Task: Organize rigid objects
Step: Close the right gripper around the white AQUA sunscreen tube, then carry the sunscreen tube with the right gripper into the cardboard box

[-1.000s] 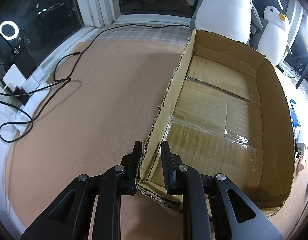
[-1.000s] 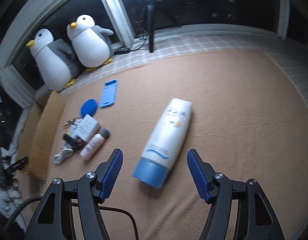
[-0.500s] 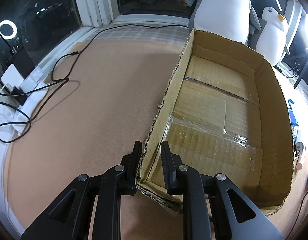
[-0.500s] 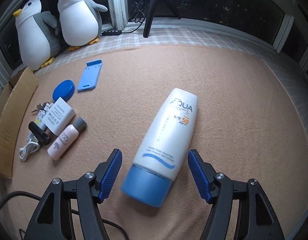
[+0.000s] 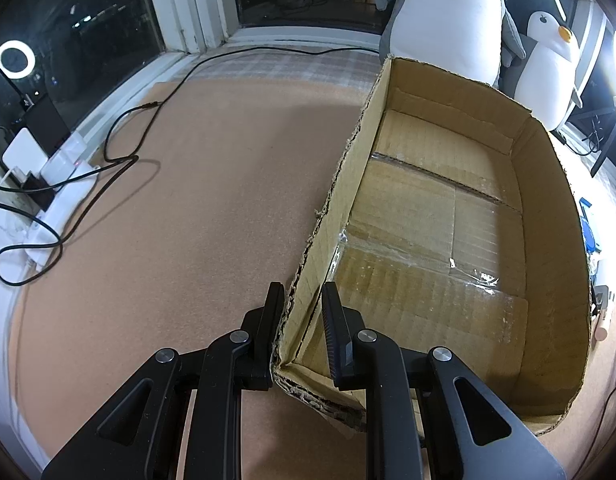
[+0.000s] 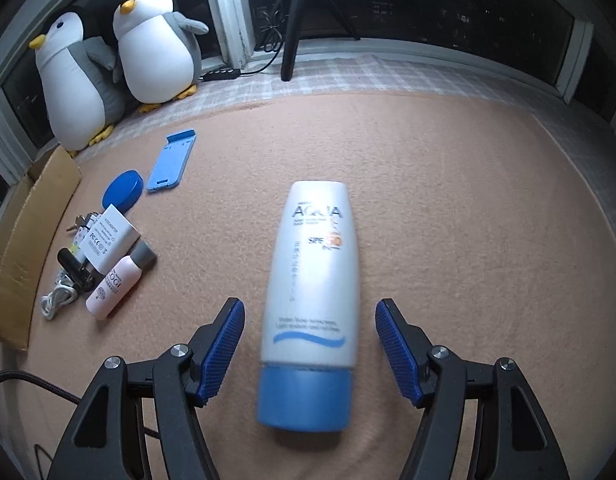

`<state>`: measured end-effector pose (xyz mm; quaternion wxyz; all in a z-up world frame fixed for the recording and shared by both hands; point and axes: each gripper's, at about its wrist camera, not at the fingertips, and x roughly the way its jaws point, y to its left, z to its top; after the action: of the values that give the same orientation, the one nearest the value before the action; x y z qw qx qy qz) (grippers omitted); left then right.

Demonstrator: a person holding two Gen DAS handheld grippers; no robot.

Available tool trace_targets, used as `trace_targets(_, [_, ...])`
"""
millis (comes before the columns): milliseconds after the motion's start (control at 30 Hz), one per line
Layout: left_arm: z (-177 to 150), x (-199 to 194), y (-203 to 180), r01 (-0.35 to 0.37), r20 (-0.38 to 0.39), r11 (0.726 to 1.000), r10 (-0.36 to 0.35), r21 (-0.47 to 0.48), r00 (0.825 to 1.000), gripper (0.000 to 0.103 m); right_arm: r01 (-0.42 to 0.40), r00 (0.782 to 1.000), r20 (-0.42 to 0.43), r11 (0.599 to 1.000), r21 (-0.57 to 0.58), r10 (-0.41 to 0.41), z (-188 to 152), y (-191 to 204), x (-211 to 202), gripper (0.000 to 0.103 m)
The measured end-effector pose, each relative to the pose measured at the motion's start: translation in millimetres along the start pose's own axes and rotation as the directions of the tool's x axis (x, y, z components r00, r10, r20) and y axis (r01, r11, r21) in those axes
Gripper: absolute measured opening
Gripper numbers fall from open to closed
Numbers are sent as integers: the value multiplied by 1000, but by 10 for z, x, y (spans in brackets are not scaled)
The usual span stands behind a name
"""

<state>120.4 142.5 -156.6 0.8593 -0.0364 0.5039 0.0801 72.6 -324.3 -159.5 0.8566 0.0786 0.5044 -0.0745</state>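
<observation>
Since a second ago the right gripper [image 6: 309,344] has closed in on the sunscreen tube [image 6: 311,292], which now lies lengthwise between its wide-open jaws, blue cap nearest, untouched on the tan mat [image 6: 467,220]. The left gripper [image 5: 302,312] stays clamped on the near wall of the cardboard box [image 5: 547,200]. Small items cluster beside the box.
</observation>
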Motion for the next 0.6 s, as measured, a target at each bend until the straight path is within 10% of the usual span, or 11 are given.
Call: trace_targets(600, [8,35,10,0,-8,1000,0,-3,1000,18,37,998,48,998,-45,-35,-34,23,23,43])
